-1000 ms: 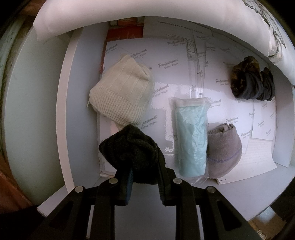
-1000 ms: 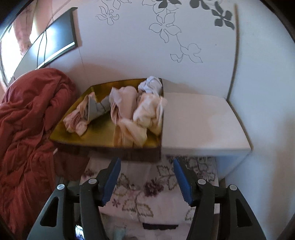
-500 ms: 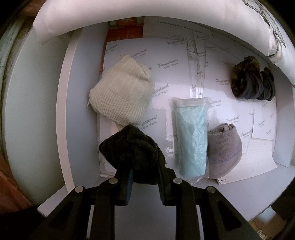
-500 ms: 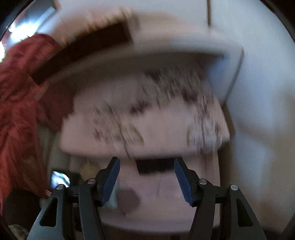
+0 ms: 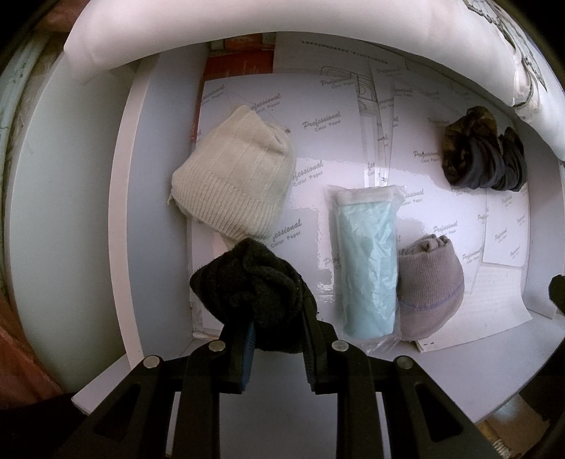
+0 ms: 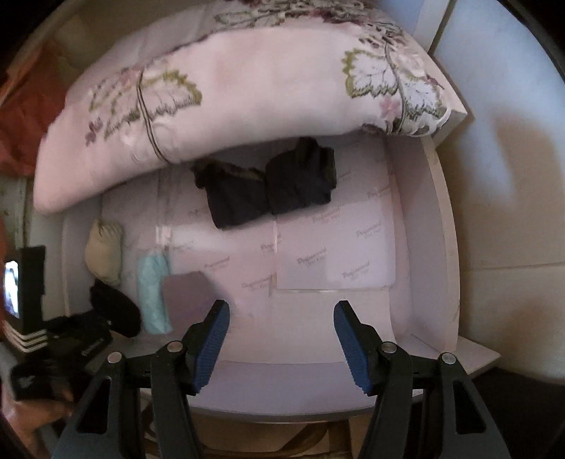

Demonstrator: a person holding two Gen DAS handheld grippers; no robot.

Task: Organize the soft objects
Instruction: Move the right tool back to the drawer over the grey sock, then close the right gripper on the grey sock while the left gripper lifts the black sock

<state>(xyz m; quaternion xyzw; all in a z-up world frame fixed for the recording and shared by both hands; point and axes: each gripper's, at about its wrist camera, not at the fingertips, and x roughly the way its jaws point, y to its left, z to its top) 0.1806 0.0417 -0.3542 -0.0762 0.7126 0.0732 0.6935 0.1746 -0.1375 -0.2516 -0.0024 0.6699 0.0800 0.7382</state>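
My left gripper (image 5: 277, 335) is shut on a black sock bundle (image 5: 252, 293), held above the near left part of a white drawer (image 5: 137, 197) lined with paper. In the drawer lie a cream knit bundle (image 5: 235, 183), a pale blue item in a clear bag (image 5: 367, 257), a grey sock roll (image 5: 432, 286) and a dark bundle (image 5: 483, 162) at the far right. My right gripper (image 6: 280, 330) is open and empty, pointing down over the drawer's near right part. The right wrist view shows the dark bundle (image 6: 272, 185) ahead of it and the black sock bundle (image 6: 116, 307) at left.
A floral pillow (image 6: 226, 88) overhangs the drawer's far edge, white from the left view (image 5: 247, 28). Red bedding (image 6: 24, 106) lies at the far left. A sleeve with white stripes (image 6: 28, 339) and the left hand are at the lower left. A white wall (image 6: 512, 141) stands on the right.
My right gripper swung down from facing a shelf with a gold tray of cloths to looking into the drawer. The left gripper and its black sock bundle stayed still.
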